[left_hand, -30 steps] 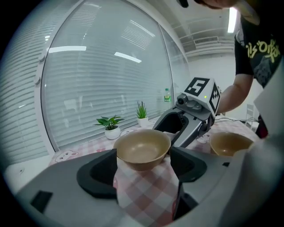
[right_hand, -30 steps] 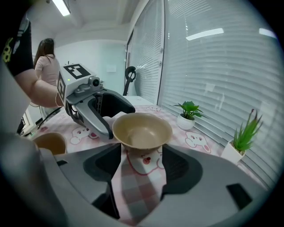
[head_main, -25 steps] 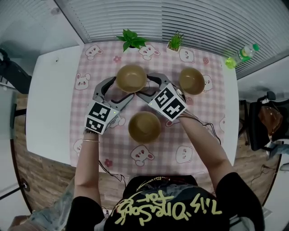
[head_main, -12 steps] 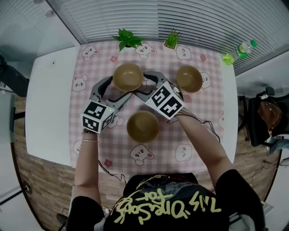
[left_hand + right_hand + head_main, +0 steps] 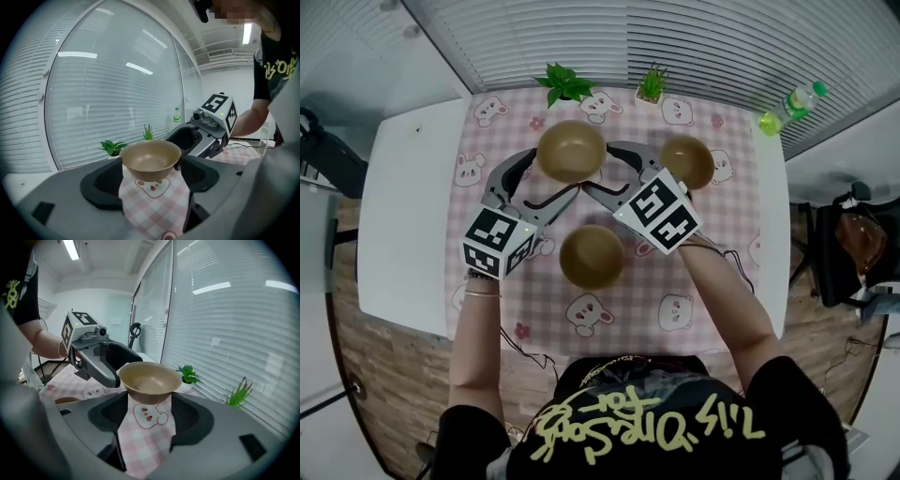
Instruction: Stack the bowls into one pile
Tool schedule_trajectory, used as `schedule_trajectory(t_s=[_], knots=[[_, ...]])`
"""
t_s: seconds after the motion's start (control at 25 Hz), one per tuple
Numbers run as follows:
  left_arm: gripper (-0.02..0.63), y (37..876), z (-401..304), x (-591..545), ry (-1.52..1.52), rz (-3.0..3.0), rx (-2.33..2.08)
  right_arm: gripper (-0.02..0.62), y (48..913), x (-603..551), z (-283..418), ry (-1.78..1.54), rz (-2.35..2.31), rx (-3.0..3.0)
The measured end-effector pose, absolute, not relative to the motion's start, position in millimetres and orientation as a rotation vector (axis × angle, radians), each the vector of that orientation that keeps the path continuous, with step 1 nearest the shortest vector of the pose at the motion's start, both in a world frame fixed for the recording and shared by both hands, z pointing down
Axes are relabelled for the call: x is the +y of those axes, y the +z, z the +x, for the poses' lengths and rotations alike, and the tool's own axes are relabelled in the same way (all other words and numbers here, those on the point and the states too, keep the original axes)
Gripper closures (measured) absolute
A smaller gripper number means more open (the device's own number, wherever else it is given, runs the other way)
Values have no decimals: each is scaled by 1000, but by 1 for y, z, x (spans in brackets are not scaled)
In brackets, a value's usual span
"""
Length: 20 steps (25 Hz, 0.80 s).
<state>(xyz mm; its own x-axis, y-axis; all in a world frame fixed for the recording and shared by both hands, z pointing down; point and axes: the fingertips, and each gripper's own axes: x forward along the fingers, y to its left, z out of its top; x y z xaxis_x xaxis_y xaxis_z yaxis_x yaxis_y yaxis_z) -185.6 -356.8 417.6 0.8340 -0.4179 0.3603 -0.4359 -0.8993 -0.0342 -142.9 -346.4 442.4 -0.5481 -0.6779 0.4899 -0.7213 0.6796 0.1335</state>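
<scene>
Three tan bowls are over a pink checked cloth (image 5: 712,272). The far bowl (image 5: 571,150) (image 5: 150,159) (image 5: 150,378) hangs off the cloth, gripped from both sides. My left gripper (image 5: 553,172) (image 5: 151,176) comes at it from the near left, its jaws touching the bowl's sides. My right gripper (image 5: 598,169) (image 5: 149,404) comes from the near right, jaws wide and closed on the same bowl. A second bowl (image 5: 592,255) (image 5: 67,400) sits on the cloth just near of both grippers. The third bowl (image 5: 687,161) stands to the right, partly behind my right gripper's marker cube.
Two small potted plants (image 5: 567,82) (image 5: 652,86) stand at the cloth's far edge, just beyond the lifted bowl. A green bottle (image 5: 787,108) lies at the far right corner. The white table (image 5: 403,216) extends left of the cloth. Window blinds run along the far side.
Both grippers have risen with the far bowl between them. The bowl looks larger and stands off the cloth. The other two bowls have kept their places.
</scene>
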Motion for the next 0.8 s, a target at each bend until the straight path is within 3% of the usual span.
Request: schedule_trajectory(t_s=[0.8], knots=[[218,362,-100,-303,545,3052,-637,301,389,-292,-59,65,1198,-2377]])
